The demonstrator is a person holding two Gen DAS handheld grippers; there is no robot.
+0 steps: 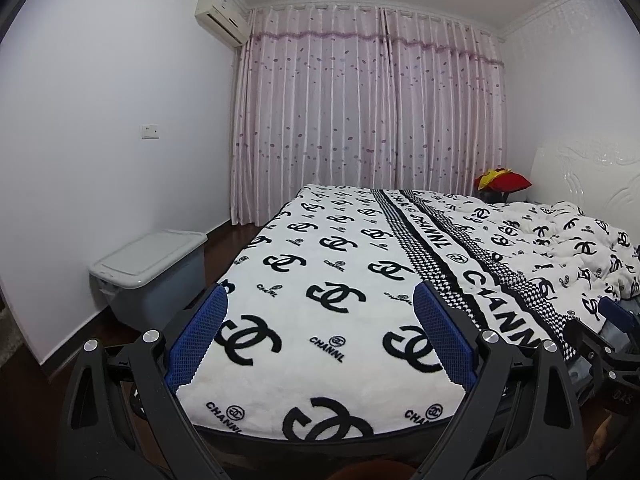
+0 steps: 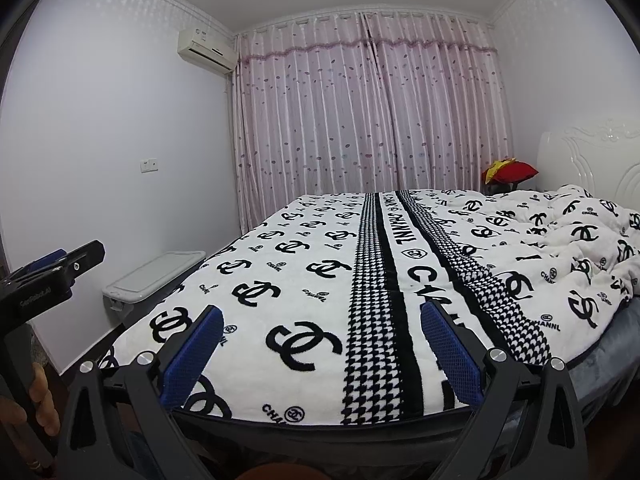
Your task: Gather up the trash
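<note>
My left gripper (image 1: 320,292) is open, its blue pads wide apart over the foot of a bed (image 1: 340,360) covered in a white blanket with black logos. My right gripper (image 2: 322,312) is also open, with nothing between its fingers, over the same bed end further right. Each gripper shows at the edge of the other's view: the right gripper (image 1: 608,312) and the left gripper (image 2: 86,254), which a hand (image 2: 40,396) holds. No loose piece of trash shows on the blanket in either view.
A grey lidded storage box (image 1: 148,264) stands on the dark floor between the bed and the left wall. A crumpled duvet (image 2: 580,240) lies near the white headboard (image 2: 592,160). A red and yellow bundle (image 2: 510,172) sits beyond it. Pink curtains (image 2: 360,120) cover the far wall.
</note>
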